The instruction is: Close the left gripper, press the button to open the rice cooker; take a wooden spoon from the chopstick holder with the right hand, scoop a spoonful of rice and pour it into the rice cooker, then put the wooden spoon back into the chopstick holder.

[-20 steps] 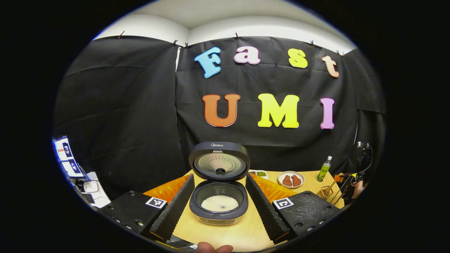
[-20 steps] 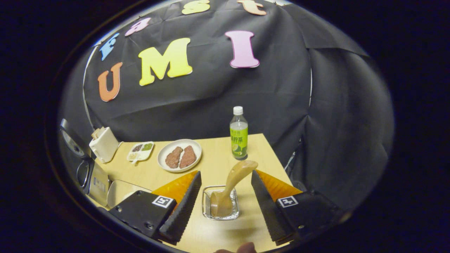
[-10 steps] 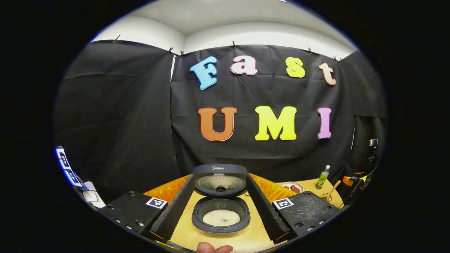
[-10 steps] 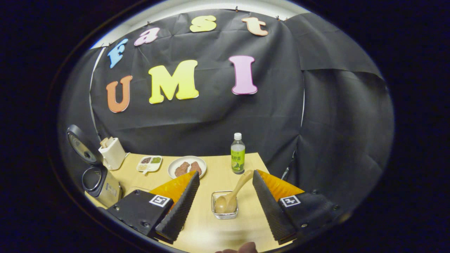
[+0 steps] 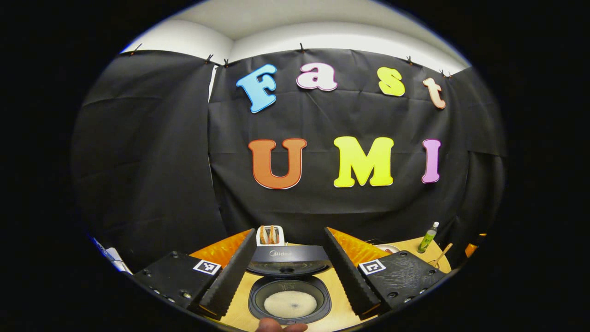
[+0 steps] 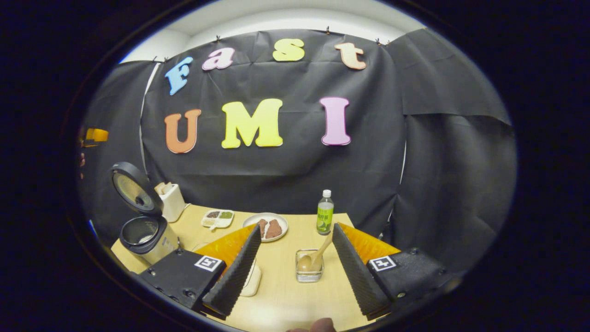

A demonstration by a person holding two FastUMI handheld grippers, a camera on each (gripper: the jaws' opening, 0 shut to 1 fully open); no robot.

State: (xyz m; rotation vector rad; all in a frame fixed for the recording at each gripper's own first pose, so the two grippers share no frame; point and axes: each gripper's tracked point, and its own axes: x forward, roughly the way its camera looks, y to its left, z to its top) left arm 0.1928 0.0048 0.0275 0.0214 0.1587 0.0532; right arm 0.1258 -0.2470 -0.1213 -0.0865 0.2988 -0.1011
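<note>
While the left gripper [image 5: 288,272] hangs with fingers spread, the left gripper view looks down on the cooker [image 5: 289,299], lid up, rice in its pot; a toaster [image 5: 269,236] stands behind. Right gripper view: the right gripper [image 6: 295,265] is spread wide too, above the table [image 6: 281,299], gripping nothing. Between its fingers the spoon [image 6: 313,258] leans in the holder [image 6: 309,273]; the cooker stands far left
</note>
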